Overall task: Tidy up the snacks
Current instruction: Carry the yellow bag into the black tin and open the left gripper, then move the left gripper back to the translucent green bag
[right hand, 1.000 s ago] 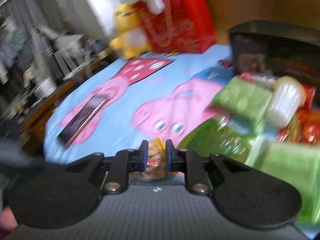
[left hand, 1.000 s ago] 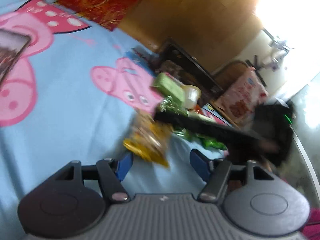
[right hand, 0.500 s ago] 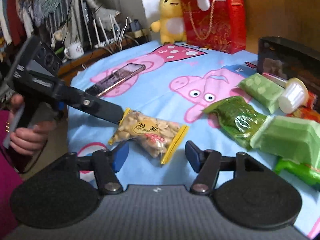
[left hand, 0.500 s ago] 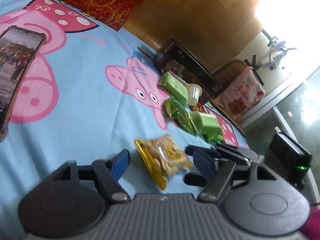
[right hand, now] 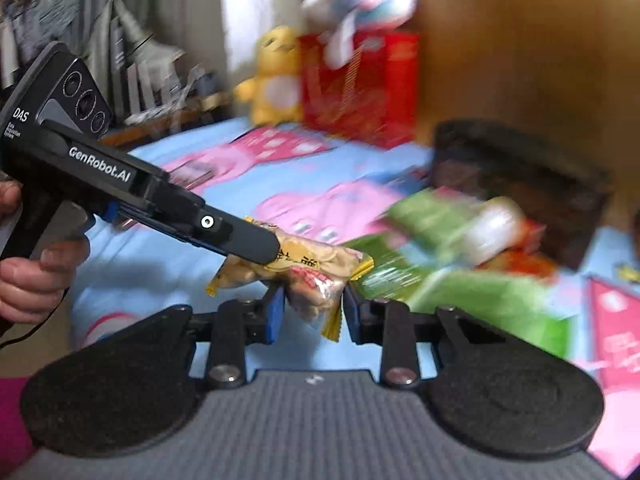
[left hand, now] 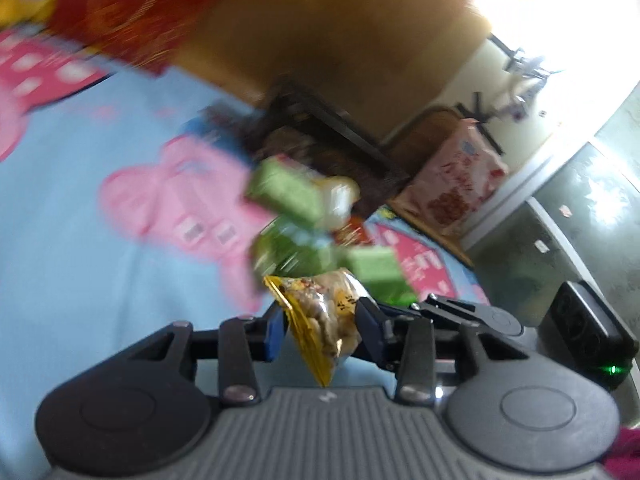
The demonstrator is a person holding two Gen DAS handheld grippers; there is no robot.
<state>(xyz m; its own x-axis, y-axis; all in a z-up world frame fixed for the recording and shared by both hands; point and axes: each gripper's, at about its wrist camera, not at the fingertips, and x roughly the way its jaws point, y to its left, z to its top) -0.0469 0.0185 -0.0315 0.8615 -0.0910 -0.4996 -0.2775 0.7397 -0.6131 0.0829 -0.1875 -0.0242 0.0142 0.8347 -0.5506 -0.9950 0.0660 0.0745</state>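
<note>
Between both grippers' pads, seemingly: snack packet.

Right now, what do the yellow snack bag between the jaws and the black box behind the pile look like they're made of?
Yellow snack bag: thin, glossy plastic film, clear in the middle, since pale snacks show through; the gold crimped ends look foil-like. Black box: dark, matte and rigid, probably cardboard or plastic; blur leaves that open.
</note>
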